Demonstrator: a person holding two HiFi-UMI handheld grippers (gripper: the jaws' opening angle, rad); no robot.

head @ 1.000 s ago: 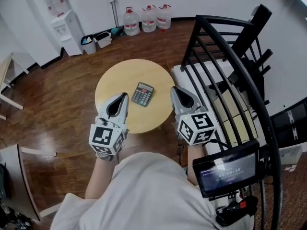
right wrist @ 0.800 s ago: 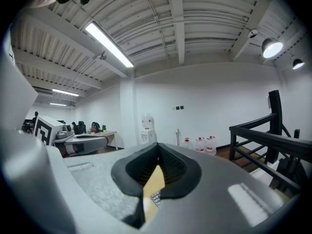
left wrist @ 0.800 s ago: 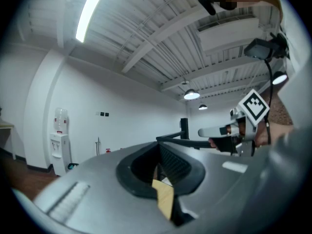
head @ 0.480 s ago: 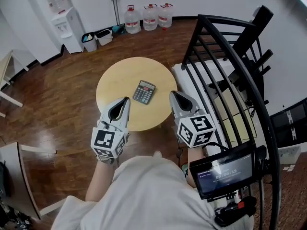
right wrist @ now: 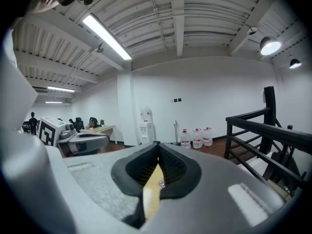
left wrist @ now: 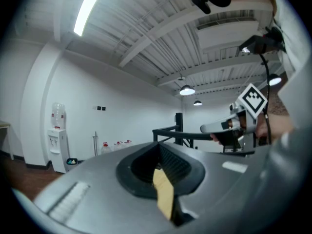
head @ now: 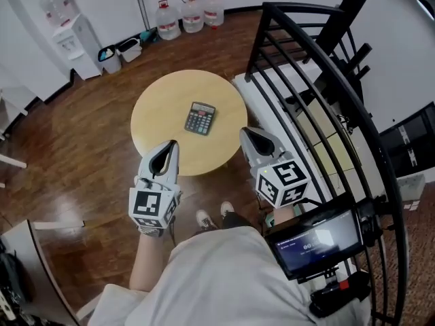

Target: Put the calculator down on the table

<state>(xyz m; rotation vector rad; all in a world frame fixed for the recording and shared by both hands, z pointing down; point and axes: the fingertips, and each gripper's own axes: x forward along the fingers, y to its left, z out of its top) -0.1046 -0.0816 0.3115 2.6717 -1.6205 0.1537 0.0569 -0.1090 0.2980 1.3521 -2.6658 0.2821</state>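
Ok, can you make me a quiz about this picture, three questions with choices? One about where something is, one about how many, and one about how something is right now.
1. Where is the calculator?
A. on the table
B. on the floor
C. in a bin

2. How many jugs stand by the wall?
A. one
B. three
C. five

3. How are the right gripper jaws?
A. wide open
B. shut on the calculator
C. shut, with nothing in them

Answers:
1. A, since the calculator lies flat on the round yellow table top.
2. B, since three jugs stand in a row at the wall.
3. C, since the jaws meet with nothing between them, and the calculator lies apart on the table.
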